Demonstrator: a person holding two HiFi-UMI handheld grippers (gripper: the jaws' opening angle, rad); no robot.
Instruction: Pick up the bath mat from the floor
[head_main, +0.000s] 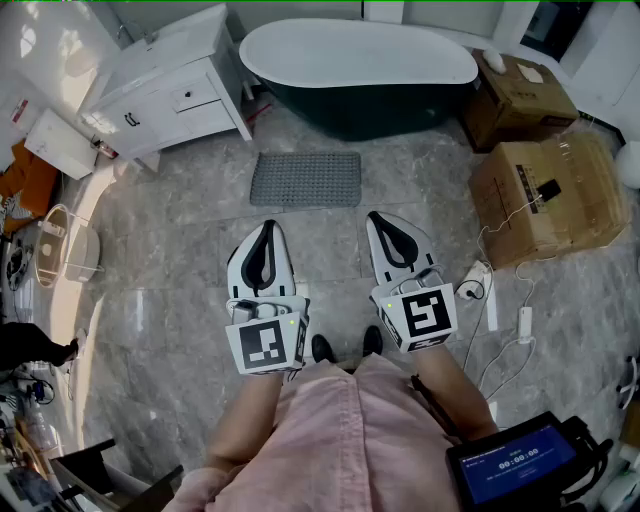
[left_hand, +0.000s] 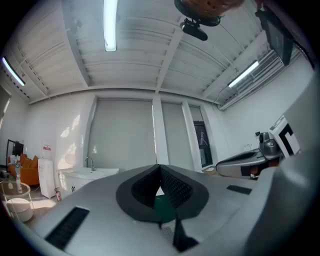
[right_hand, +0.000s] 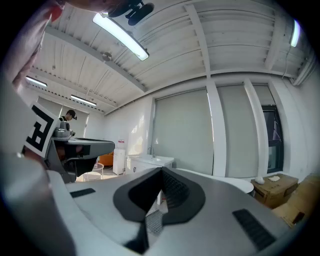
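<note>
Grey bath mat (head_main: 305, 179) lies on floor tiles (head_main: 170, 270) beyond left claw (head_main: 267, 224) and right claw (head_main: 378, 216), both pressed together.

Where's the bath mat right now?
In the head view the bath mat lies flat on the floor at centre, just in front of the bathtub, with the vanity to its upper left.

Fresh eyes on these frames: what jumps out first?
The dark tub with its white rim fills the top centre, with the grey mat lying flat just in front of it. Below that, the left gripper and right gripper are side by side, both shut and empty, short of the mat. Cardboard boxes crowd the right.
</note>
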